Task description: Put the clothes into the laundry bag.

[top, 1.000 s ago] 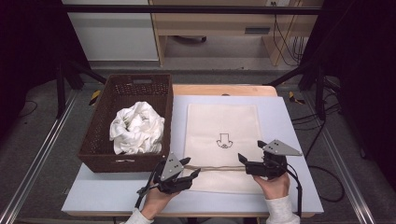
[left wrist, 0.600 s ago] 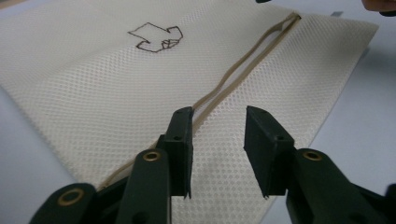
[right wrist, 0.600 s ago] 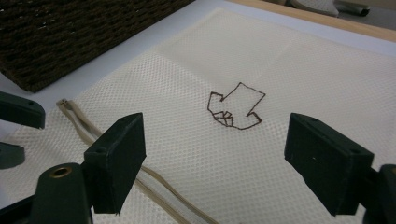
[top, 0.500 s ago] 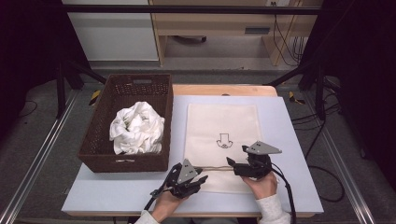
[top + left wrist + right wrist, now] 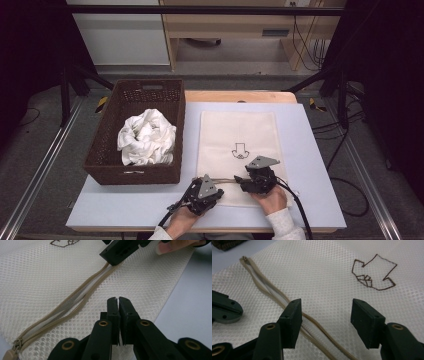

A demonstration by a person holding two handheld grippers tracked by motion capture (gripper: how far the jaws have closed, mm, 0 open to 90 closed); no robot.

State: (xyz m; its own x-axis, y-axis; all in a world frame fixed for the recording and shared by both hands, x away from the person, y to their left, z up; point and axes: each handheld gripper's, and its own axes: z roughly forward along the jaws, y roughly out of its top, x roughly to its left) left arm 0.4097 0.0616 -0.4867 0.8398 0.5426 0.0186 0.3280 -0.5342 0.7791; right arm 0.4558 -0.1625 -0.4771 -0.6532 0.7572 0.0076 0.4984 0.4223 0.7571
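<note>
At the near edge of the table (image 5: 125, 210), a person's two hands bring their tools down on the near end of a cream mesh laundry bag (image 5: 237, 135) that lies flat on the pale sheet, just right of the basket. The left gripper (image 5: 117, 300) has just been closing and now stands with its jaws pressed together; in the left gripper view they meet over the mesh on the near side of the zipper (image 5: 75, 305), and whether a fold of cloth is pinched between them I cannot tell. The right gripper (image 5: 325, 317) has also just been closing, but its jaws are only half drawn in, one jaw over the tan zipper track and the other well to the side of it, with mesh between them and nothing pressed. The zipper runs left to right across the bag's near end and gapes partly open, its pull (image 5: 244, 258) at the left end. Farther along the bag sits a small brown arrow mark (image 5: 240, 150). Left of the bag stands a dark wicker basket (image 5: 107, 150) with a crumpled white cloth (image 5: 146, 137) in it, and beyond the table is a wooden shelf. The step in hand looks to be taking hold of the bag's mouth at two spots so it can be pulled open, probably to receive the cloth. Next, the right gripper needs to finish closing on one lip of the zipper alone, not both layers, while the left holds the near cloth firm; then the two should draw apart to spread the opening.
</note>
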